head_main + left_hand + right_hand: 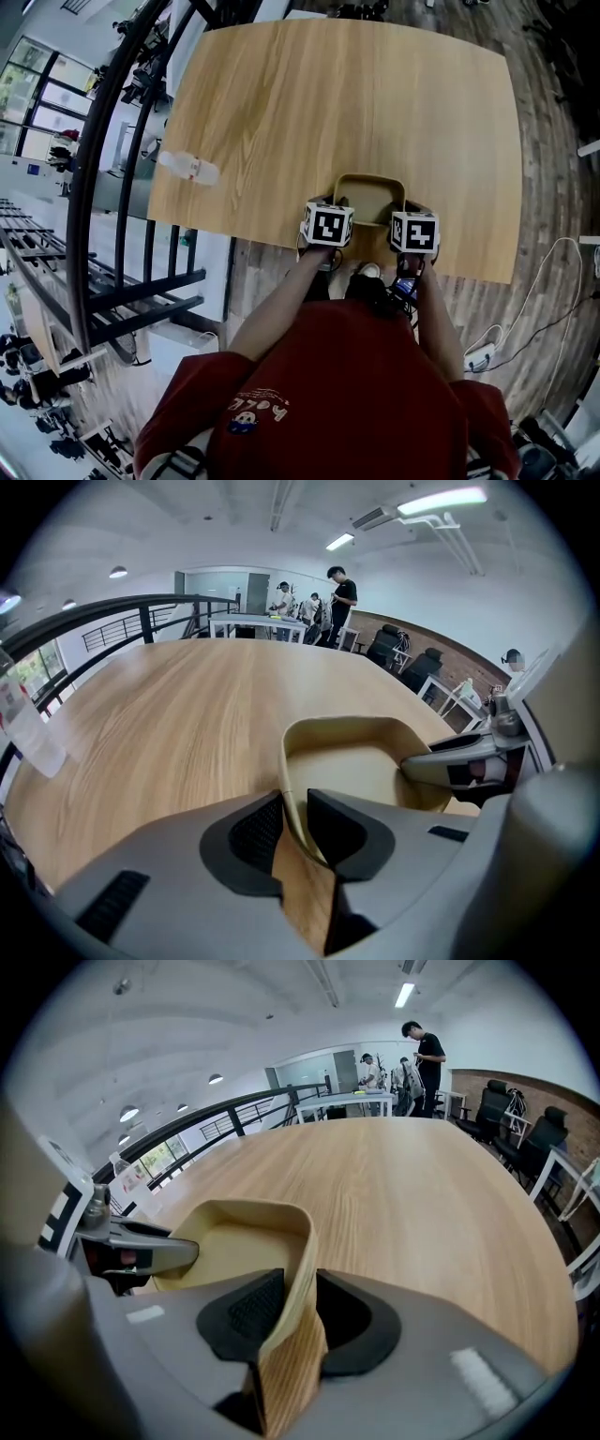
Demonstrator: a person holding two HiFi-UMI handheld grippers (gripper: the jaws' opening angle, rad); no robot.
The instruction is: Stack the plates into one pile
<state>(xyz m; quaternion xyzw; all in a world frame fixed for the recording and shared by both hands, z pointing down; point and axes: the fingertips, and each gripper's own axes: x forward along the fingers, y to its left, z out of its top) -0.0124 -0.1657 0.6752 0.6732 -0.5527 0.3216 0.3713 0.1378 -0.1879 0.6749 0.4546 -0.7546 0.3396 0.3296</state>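
Observation:
A light wooden plate (370, 190) with a raised rim and rounded corners sits by the near edge of the wooden table (328, 94). My left gripper (339, 200) is shut on its left rim, which runs between the dark pads in the left gripper view (293, 822). My right gripper (405, 202) is shut on the opposite rim, and the wood edge stands upright between its pads (298, 1302). The plate's hollow (347, 771) (234, 1241) looks bare. I cannot tell whether it rests on the table. Only this plate is in view.
A clear plastic bottle (189, 169) lies at the table's left edge. A black railing (103, 141) curves past the table on the left. Cables and a power strip (483, 354) lie on the floor to the right. People (342, 592) stand far behind the table.

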